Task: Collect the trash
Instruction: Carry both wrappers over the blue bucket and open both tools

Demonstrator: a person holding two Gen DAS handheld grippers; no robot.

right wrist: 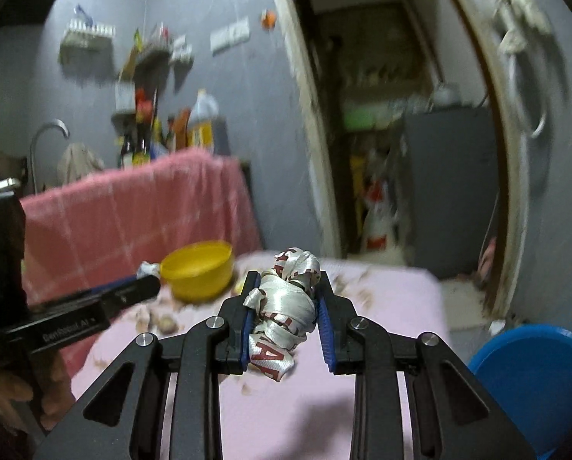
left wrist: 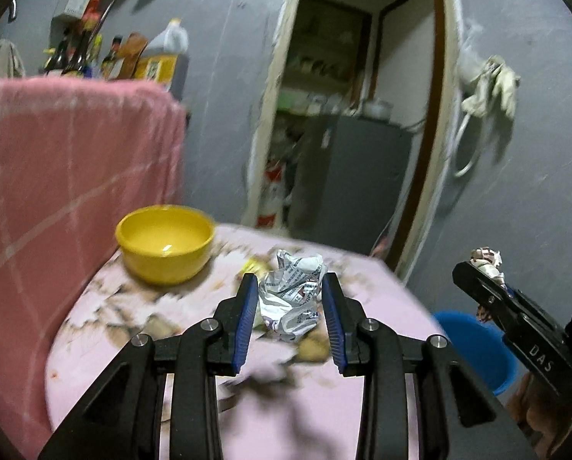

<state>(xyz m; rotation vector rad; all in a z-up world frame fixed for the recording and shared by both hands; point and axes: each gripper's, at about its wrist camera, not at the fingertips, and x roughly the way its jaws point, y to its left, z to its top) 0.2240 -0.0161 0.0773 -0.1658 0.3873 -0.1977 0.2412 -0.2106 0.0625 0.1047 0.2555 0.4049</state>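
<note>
Left wrist view: left gripper (left wrist: pixel 289 306) clamped on crumpled foil wrapper (left wrist: pixel 291 299) over pink table (left wrist: pixel 305 414). Right gripper (right wrist: pixel 286 306) clamped on wadded white ribbon (right wrist: pixel 286 306). Could lose either springy wad mid-swing. Yellow bowl (left wrist: pixel 165 243) close left; open room rightward, blue bin (right wrist: pixel 535 383) past table's edge.

Your bowl (left wrist: pixel 165 243) sits on the desk (left wrist: pixel 381 299) at far left, crumpled paper (left wrist: pixel 291 295) to its right, the tub (right wrist: pixel 535 379) beside the desk's right edge
</note>
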